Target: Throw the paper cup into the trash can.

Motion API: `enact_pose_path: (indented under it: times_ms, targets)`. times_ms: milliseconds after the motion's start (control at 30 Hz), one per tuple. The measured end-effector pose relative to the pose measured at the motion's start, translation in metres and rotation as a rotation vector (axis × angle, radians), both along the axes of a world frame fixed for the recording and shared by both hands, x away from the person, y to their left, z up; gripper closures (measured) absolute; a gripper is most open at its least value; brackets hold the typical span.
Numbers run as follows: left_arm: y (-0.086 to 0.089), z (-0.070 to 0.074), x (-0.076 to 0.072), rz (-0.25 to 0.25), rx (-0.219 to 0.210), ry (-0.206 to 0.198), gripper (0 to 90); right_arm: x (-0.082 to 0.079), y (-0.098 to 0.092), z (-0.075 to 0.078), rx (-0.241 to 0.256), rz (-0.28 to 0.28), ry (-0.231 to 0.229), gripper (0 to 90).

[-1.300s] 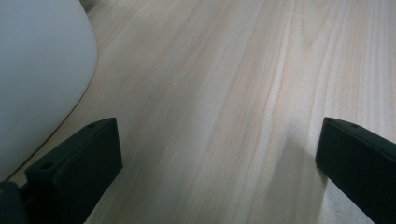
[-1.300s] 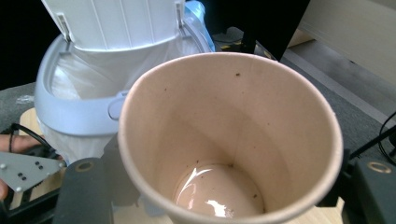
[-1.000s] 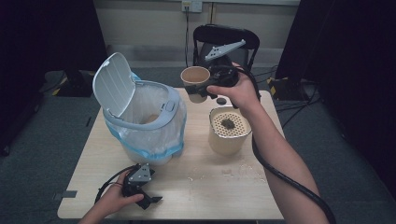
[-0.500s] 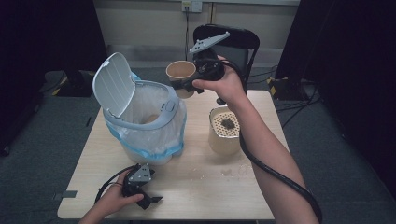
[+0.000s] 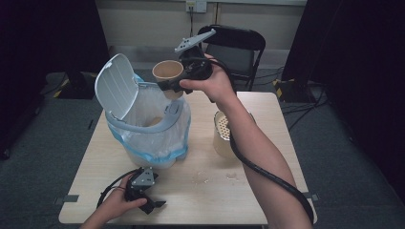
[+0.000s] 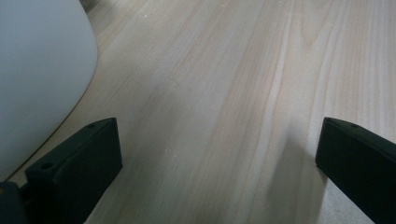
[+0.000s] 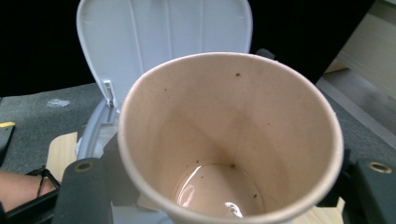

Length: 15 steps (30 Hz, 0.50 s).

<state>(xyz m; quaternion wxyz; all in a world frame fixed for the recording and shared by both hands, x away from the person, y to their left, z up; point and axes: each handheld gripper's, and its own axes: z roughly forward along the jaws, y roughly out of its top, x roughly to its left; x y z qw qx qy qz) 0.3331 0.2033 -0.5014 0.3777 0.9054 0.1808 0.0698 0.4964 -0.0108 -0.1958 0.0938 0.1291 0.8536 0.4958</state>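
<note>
paper cup [image 5: 168, 72], clamped in right gripper [image 5: 177, 85], has moved from over the table to above the open bin [image 5: 148, 125]; residue inside. likely next: tip or drop in. left gripper [image 5: 143, 193] rests on table [image 5: 200, 181], jaws apart.

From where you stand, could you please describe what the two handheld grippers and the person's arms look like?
Both grippers are black. The right gripper carries a grey three-cornered plate on top and trails a thick black cable along the bare forearm. The left gripper has a smaller grey plate, blocky black jaws and a looping thin cable. No sleeves show.
</note>
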Motion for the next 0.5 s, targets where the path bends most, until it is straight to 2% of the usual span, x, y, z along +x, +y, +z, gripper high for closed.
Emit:
enact_pose_path:
  times_ms: [200,500]
  targets:
    - [0.000,-0.001,0.000,0.000,-0.014,0.006,0.0,-0.002,0.017,-0.003,0.001,0.028,0.008,29.2]
    - [0.000,-0.001,0.000,0.000,-0.009,0.007,0.0,-0.004,0.035,-0.005,0.019,0.063,0.017,29.0]
